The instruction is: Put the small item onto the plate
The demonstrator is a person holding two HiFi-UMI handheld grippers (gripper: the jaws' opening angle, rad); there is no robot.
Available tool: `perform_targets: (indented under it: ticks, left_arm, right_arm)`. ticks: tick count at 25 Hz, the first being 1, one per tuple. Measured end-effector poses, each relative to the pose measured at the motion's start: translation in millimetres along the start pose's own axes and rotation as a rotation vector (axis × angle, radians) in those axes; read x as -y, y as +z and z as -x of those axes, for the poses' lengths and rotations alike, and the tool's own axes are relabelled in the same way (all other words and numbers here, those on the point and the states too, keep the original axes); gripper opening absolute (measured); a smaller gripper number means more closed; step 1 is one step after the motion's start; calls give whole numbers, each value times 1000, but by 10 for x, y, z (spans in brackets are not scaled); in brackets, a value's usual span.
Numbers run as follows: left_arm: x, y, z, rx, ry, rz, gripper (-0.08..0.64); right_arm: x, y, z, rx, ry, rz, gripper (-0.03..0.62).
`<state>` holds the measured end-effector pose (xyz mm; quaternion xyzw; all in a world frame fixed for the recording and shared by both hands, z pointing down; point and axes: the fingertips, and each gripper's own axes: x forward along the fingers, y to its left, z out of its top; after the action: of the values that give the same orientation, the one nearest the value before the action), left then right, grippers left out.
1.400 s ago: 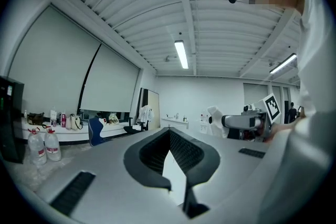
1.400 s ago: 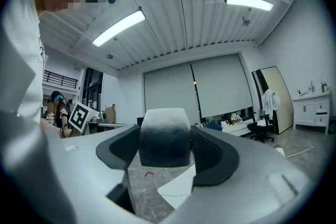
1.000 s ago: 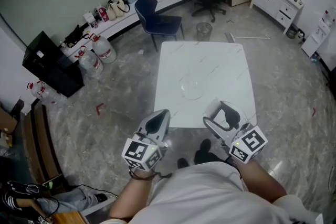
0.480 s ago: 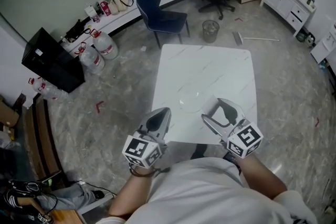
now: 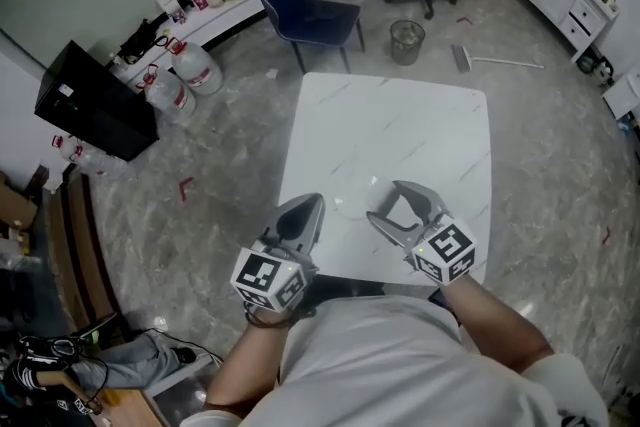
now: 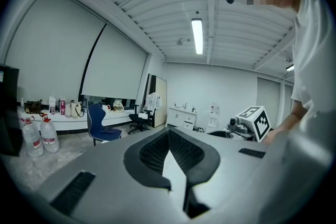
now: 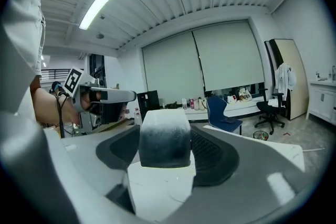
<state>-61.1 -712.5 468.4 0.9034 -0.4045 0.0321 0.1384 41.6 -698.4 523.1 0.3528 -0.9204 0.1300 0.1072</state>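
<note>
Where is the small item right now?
In the right gripper view, the small item sits between the jaws of the right gripper, over the near part of the white table.

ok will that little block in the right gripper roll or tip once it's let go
Probably not roll: the small block looks squat, with a straight lower edge. It looks unsquashed between the right gripper's jaws, so likely stiff. Weight can't be judged.

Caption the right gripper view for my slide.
Right gripper holding a small frosted item over the white table, left gripper alongside, blue chair behind.
</note>
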Motion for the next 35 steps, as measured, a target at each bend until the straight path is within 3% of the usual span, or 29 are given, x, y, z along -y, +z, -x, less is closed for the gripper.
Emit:
perform_targets:
  ticks: [16, 27, 35]
  left_arm:
    - [-774, -844, -702, -132, -27, 80, 6]
    - [-1244, -1259, -1026, -201, -50, 132, 6]
    - [-1491, -1515, -1097, -244, -52, 176, 6]
  right_arm:
    - [705, -1591, -1170, -322, 7, -25, 295]
    - [889, -2502, -1748, -500, 11, -2, 295]
    - [998, -2899, -1955, -596, -9, 7, 295]
